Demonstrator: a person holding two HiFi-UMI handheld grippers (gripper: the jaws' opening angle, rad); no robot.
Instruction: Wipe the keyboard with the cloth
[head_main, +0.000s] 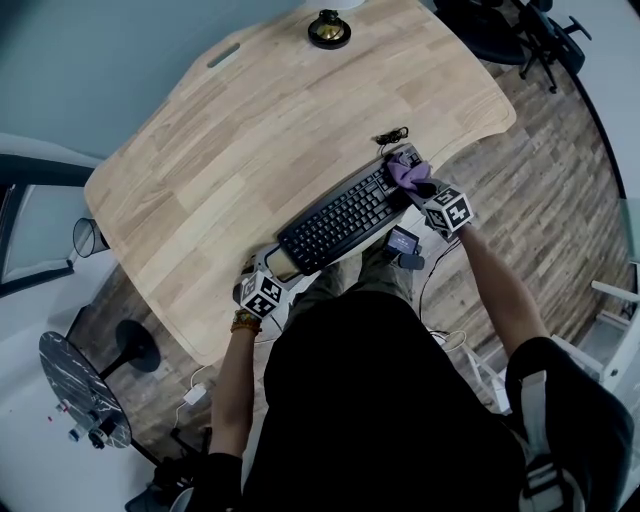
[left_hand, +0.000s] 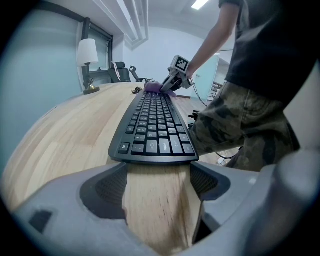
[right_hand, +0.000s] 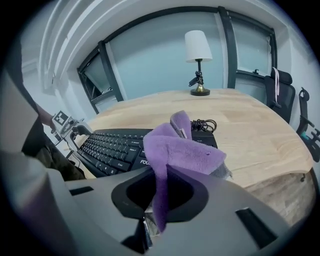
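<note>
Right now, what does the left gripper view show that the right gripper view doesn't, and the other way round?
Only the left gripper view: the left claw with its jaws standing apart and nothing but bare desk between them, and the right claw seen from outside at the far end of the keyboard. Only the right gripper view: the right claw's jaws shut on the purple cloth, up close, and the left claw at the keyboard's other end. Both: the keyboard, the purple cloth, the desk and the table lamp.
</note>
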